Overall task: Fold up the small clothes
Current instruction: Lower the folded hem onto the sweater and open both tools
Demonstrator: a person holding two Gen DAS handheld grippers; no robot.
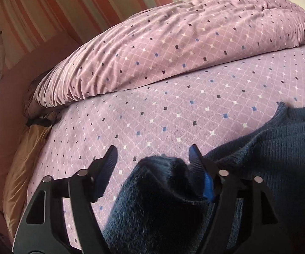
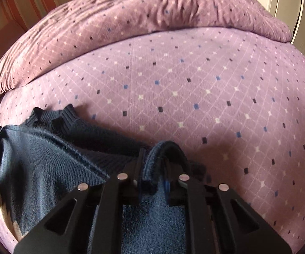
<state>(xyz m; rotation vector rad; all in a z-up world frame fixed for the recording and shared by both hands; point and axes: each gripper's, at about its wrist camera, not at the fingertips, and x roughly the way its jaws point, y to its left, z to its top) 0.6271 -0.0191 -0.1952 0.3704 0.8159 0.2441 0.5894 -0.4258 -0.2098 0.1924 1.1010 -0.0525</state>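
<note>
Sweater, navy knit, lies bunched on the bed. Right gripper pinches a fold of it, held low. Left gripper gapes, knit draped between its fingers, apparently ungripped. Best to clamp both edges evenly, then lift level before folding.

The left gripper is showing matte black plastic linkage arms with triangular cut-outs, round silver pivot pins at the joints, and ribbed fingers carrying bright blue pads on their inner faces. The right gripper is showing the same black frame with triangular openings, four silver pins across its near part, and a glimpse of blue padding.
</note>
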